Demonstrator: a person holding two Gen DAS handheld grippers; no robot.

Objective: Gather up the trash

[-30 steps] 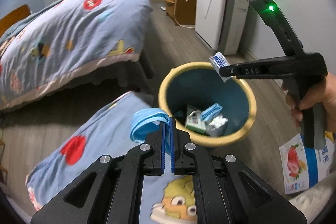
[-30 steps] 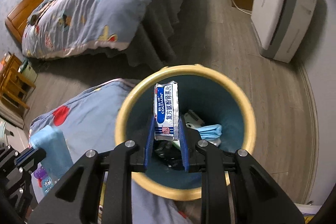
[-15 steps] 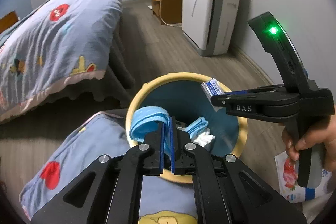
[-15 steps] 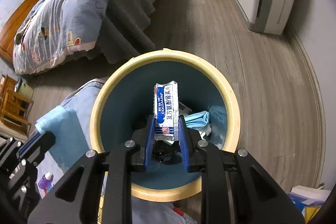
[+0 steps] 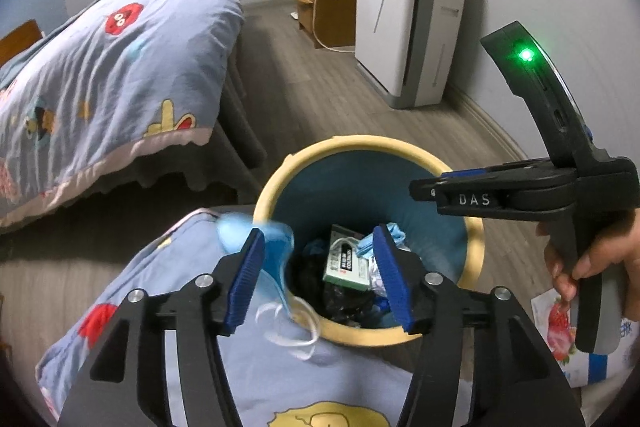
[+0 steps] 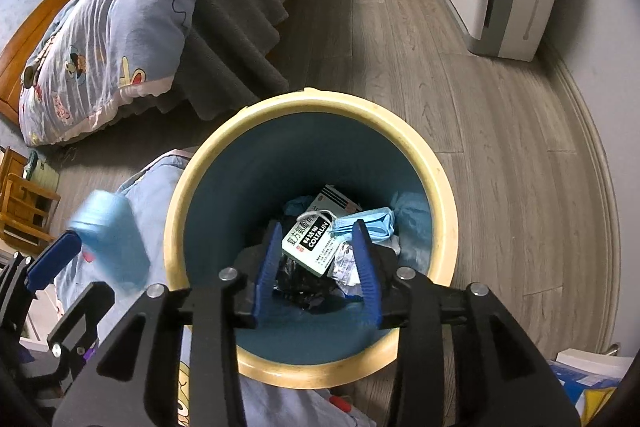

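blue mask (image 5: pixel 276 251) falls beside the opening left hand-held gripper (image 5: pixel 320 279), over bin (image 5: pixel 476 247).

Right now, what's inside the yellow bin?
Inside the yellow bin lie a white medicine box, a blue face mask, crumpled foil and something black. The bottom under that pile is covered.

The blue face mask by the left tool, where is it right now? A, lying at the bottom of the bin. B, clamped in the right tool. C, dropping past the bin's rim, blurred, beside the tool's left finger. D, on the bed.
C: the mask is blurred by the left tool, whose jaws are opening, at the rim of the bin.
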